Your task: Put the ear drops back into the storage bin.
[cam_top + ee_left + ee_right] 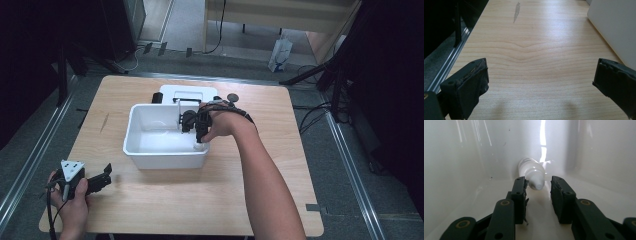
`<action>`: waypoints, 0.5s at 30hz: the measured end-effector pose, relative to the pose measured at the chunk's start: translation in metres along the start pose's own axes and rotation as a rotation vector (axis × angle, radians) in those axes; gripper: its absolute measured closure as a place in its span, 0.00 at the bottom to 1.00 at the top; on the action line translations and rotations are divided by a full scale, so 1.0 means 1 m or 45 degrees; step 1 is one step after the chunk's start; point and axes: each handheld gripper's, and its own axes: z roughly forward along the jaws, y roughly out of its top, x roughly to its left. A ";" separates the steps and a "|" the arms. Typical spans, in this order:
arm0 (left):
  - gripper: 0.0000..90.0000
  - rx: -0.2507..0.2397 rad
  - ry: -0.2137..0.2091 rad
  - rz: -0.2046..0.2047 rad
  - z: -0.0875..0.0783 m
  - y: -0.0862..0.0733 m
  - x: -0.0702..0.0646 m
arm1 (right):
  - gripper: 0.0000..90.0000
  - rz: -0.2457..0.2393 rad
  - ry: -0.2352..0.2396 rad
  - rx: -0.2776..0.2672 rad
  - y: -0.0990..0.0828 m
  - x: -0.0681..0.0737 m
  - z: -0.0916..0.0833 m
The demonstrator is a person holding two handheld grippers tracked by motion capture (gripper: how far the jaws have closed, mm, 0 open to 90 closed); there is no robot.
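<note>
White tube lies in the tub, its cap just between the right gripper fingers (slightly parted, not pinching it). Left gripper fingers spread wide over the worktop.

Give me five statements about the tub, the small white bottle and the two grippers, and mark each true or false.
1. The right gripper reaches into the white tub. True.
2. A small white bottle lies in the tub between that gripper's jaw tips. True.
3. The right jaws clamp the bottle tightly. False: a gap shows beside it, so it is not gripped.
4. The left gripper holds a cloth. False: its jaws stand wide open over bare wooden table.
5. The left gripper is inside the tub. False: it is near the table's front left corner.
</note>
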 end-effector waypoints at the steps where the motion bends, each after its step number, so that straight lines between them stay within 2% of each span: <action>1: 0.00 0.002 -0.001 0.003 0.000 0.000 0.000 | 0.68 0.012 -0.010 -0.014 0.000 0.000 -0.004; 2: 0.00 0.002 -0.001 0.003 0.000 0.000 0.000 | 0.68 0.012 -0.010 -0.014 0.000 0.000 -0.004; 3: 0.00 -0.001 0.000 0.002 0.000 0.000 0.000 | 0.60 0.018 -0.023 -0.022 -0.001 0.001 -0.008; 6: 0.00 -0.001 0.001 0.004 0.000 0.000 0.000 | 0.49 0.044 -0.063 -0.042 -0.001 0.001 -0.018; 7: 0.00 0.000 0.002 0.004 0.000 0.000 0.000 | 0.45 0.062 -0.073 -0.071 -0.001 0.001 -0.022; 8: 0.00 0.000 0.002 0.004 0.000 0.000 0.000 | 0.45 0.062 -0.073 -0.071 -0.001 0.001 -0.022; 9: 0.00 0.001 0.003 0.003 0.000 0.000 0.000 | 0.36 0.082 -0.082 -0.102 -0.003 0.000 -0.030; 12: 0.00 0.000 0.003 0.004 0.000 0.000 0.000 | 0.17 0.127 -0.073 -0.106 -0.005 0.001 -0.039; 14: 0.00 0.001 0.004 0.005 0.000 0.000 0.000 | 0.13 0.140 -0.077 -0.104 -0.005 0.003 -0.043; 15: 0.00 0.002 0.006 0.008 0.000 0.000 -0.001 | 0.02 0.141 -0.075 -0.118 -0.007 0.004 -0.048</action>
